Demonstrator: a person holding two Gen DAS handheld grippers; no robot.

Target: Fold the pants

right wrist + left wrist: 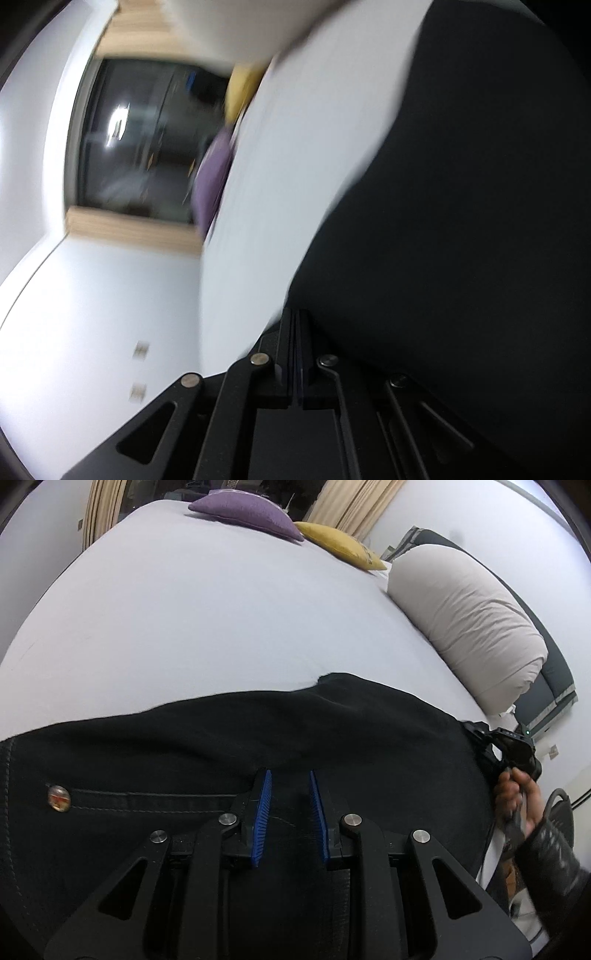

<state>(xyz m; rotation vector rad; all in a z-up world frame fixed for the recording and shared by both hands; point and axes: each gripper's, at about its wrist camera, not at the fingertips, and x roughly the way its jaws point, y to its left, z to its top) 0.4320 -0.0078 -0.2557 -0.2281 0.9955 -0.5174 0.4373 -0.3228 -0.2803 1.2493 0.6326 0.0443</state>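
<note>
While the black pants lie spread across the near part of the bed, I judge the fold barely begun: the waistband with its metal button is flat and facing up just left of my left gripper, and the far edge of the cloth shows one soft ridge but no clean crease. No stacked layers are visible to me, so most of the folding looks to be left. Left gripper: blue pads stand a narrow gap apart, low over the pants just right of the button; black fabric fills the gap between them, but I cannot tell whether the pads pinch it or only sit above it. Right gripper: fingers pressed fully together in its own blurred view, with the dark cloth looming just right of the tips; I see nothing caught between them. In the left view a hand holds that right tool at the right-hand edge of the pants. Beyond the pants, a purple cushion, a yellow cushion and a pale rolled duvet are well clear of the cloth.
</note>
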